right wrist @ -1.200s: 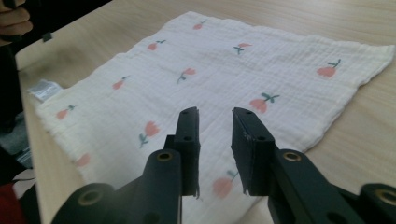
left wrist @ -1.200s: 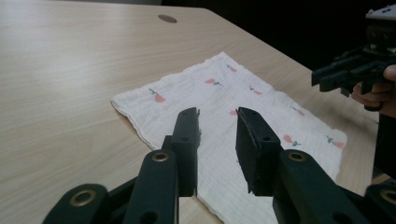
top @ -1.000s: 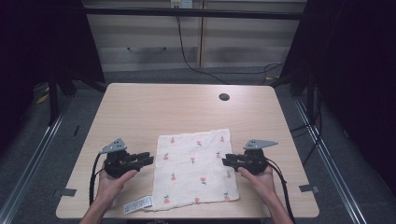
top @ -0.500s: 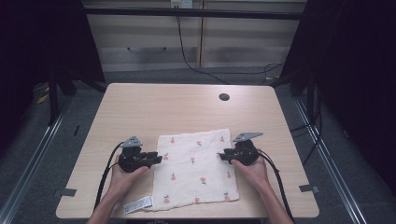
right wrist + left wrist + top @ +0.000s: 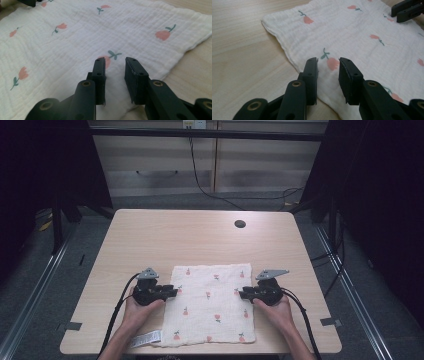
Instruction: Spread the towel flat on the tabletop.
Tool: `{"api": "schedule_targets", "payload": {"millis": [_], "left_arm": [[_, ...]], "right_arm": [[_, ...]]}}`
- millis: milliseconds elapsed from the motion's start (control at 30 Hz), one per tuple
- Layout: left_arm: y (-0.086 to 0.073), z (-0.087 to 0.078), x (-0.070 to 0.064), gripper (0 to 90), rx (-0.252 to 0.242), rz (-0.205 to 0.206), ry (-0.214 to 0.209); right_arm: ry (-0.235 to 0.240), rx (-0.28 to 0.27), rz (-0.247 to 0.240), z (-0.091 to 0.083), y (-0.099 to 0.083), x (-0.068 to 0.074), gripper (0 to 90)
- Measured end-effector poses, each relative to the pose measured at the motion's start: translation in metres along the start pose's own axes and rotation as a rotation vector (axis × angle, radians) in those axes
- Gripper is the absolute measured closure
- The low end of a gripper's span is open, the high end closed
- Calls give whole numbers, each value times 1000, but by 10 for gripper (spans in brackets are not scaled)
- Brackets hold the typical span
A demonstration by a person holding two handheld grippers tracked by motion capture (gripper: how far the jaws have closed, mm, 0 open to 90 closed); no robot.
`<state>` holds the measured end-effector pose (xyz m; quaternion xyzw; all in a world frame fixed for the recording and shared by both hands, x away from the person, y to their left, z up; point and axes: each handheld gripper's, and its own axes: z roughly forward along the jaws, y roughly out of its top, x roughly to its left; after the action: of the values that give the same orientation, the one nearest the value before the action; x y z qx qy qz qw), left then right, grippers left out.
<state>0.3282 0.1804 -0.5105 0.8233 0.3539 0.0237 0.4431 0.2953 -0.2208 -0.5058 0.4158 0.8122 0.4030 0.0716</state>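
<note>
Cloth (image 5: 210, 305) near edge cut off

You've got a light wood counter (image 5: 165, 240), with a dark round grommet hole (image 5: 240, 224) near its far edge. Small white label (image 5: 146, 339) sits near the front-left edge. Cabinet (image 5: 165, 165) behind.

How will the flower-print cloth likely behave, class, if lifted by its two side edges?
The cloth looks like thin crinkled muslin lying flat, so it would probably sag between the left gripper and right gripper. It seems light, and likely bunches rather than slides if pushed.
</note>
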Motion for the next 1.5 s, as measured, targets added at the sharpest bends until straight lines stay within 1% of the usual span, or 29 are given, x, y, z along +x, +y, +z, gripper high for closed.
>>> {"api": "schedule_targets", "payload": {"millis": [33,100,133,167,267,333,367,433,500,567,667,700,733,867,967,1000,1033,1067,1100,1133,1233,1300,1400,1467,1500], "left_arm": [[-1,-1,-3,683,8,26,7],[-3,-2,-8,683,14,31,6],[-4,-4,-9,683,21,43,8],[-5,-5,-11,683,24,46,3],[-8,-8,-11,688,20,42,-2],[-9,-8,-11,723,9,27,11],[-9,-8,-11,728,7,27,15],[-8,-8,-10,727,10,34,11],[-8,-8,-8,727,8,19,-1],[-8,-7,-7,718,3,13,16],[-7,-6,-7,710,6,28,18],[-6,-6,-7,709,9,34,19],[-6,-6,-7,708,6,30,20],[-6,-6,-7,707,6,23,16],[-5,-5,-5,708,6,23,11],[-5,-5,-5,708,4,19,10],[-5,-5,-5,708,4,18,9],[-5,-5,-5,708,6,19,9],[-5,-4,-4,708,6,22,10],[-4,-4,-5,708,5,20,10],[-4,-5,-4,708,6,22,10],[-4,-4,-4,707,5,20,6],[-4,-4,-3,708,5,21,6],[-4,-4,-3,708,5,21,5],[-4,-4,-3,708,6,20,3]], "right_arm": [[2,0,-2,-1,-1,0,707],[8,-5,2,-1,-2,1,709],[10,-2,-1,-2,-3,1,712],[12,0,-5,-2,-3,1,715],[13,19,-10,-4,-2,3,714],[16,39,-13,-4,0,4,708],[14,40,-11,-3,1,3,694],[18,8,13,-3,5,-1,682],[8,-14,27,-3,12,-8,681],[-4,-21,28,-2,21,-15,669],[-34,-32,28,-1,36,-26,643],[-38,-28,27,0,40,-29,636],[-49,-34,28,1,44,-33,631],[-58,-42,44,4,56,-49,626],[-54,-43,66,5,64,-59,606],[-59,-41,68,4,66,-61,606],[-74,-46,75,3,69,-67,612],[-74,-46,75,3,69,-67,612],[-74,-46,85,3,70,-69,620],[-82,-40,84,3,70,-72,626],[-98,-7,93,7,68,-76,639],[-94,2,92,11,66,-78,647],[-98,31,82,18,64,-79,657],[-101,29,91,22,63,-80,660],[-105,38,106,24,61,-80,660]]}}
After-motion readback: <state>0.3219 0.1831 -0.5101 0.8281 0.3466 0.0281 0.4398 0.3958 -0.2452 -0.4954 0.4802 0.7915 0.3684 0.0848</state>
